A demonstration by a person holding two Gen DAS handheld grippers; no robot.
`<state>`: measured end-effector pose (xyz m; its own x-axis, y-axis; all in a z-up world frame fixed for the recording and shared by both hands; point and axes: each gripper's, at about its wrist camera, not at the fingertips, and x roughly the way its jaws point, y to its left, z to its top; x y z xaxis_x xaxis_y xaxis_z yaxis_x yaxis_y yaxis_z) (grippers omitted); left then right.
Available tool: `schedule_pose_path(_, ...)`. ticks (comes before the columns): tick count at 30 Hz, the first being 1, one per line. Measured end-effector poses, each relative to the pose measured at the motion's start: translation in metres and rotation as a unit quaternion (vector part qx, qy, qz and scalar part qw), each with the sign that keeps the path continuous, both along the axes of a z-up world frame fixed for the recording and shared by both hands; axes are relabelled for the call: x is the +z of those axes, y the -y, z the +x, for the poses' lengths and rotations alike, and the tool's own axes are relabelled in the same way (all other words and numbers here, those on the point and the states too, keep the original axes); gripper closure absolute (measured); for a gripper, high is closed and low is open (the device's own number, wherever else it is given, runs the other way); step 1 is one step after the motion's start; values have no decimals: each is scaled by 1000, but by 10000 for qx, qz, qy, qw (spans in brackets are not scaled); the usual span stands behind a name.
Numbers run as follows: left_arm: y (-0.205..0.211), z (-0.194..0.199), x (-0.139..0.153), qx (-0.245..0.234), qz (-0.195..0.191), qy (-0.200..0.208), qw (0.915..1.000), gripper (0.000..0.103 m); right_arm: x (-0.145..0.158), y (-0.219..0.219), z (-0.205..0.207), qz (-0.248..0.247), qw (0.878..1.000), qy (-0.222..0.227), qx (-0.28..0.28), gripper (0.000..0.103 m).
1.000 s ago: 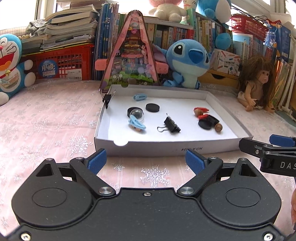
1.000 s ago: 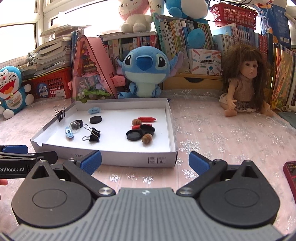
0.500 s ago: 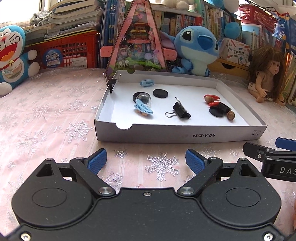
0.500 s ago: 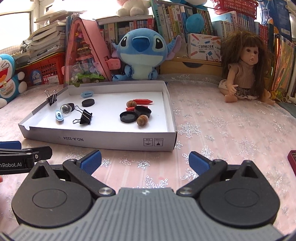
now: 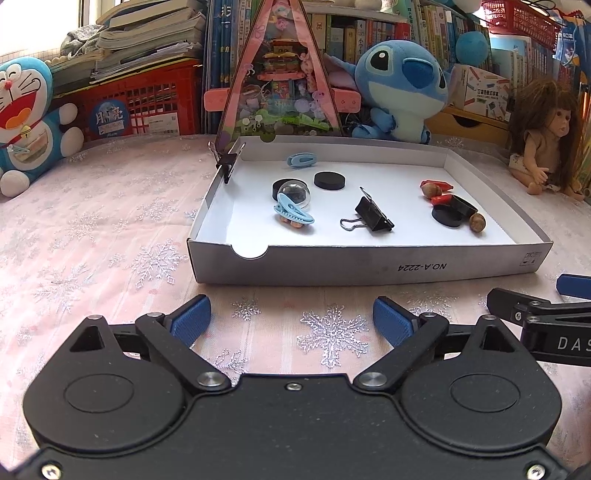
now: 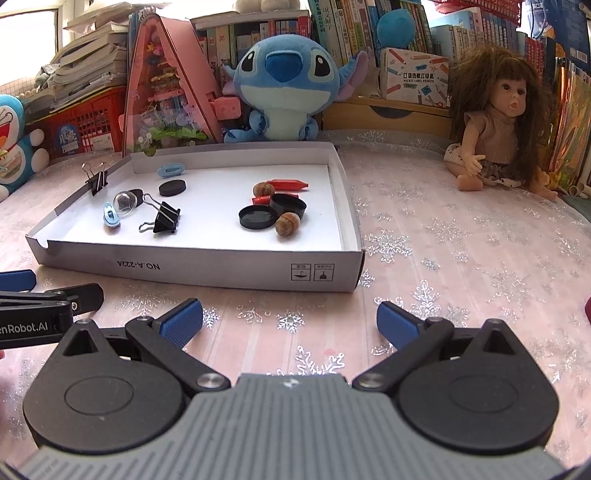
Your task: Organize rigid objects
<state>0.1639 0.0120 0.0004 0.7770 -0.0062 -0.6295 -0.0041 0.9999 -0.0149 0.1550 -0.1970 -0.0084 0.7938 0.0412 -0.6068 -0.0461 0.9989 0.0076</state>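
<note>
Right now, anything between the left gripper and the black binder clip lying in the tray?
Left wrist view: bare snowflake tablecloth, then the tray's near wall. Inside, only white floor up to the binder clip. The left gripper is open.

A pink tablecloth (image 6: 461,251) with silver snowflakes covers the table. Along the far edge, a blue Stitch plush (image 6: 282,79) sits at the middle, with a pink triangular toy house (image 5: 275,77) just to its left. Farther left stands a red plastic basket (image 5: 136,99) under stacked books (image 5: 147,33), then a Doraemon plush (image 5: 26,118). At the far right sits a long-haired doll (image 6: 498,125). Bookshelves (image 6: 369,22) line the back.
</note>
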Motion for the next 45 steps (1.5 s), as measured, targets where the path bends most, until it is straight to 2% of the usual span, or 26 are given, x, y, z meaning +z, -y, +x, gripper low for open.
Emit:
schedule_pose_path(11, 2, 7, -4, 34, 109, -68, 9999, 1, -4, -2, 9, 9, 9999, -129, 19, 0)
schedule_pose_path(45, 2, 9, -5, 39, 110, -74, 9999, 0, -5, -2, 10, 8, 9999, -144, 26, 0)
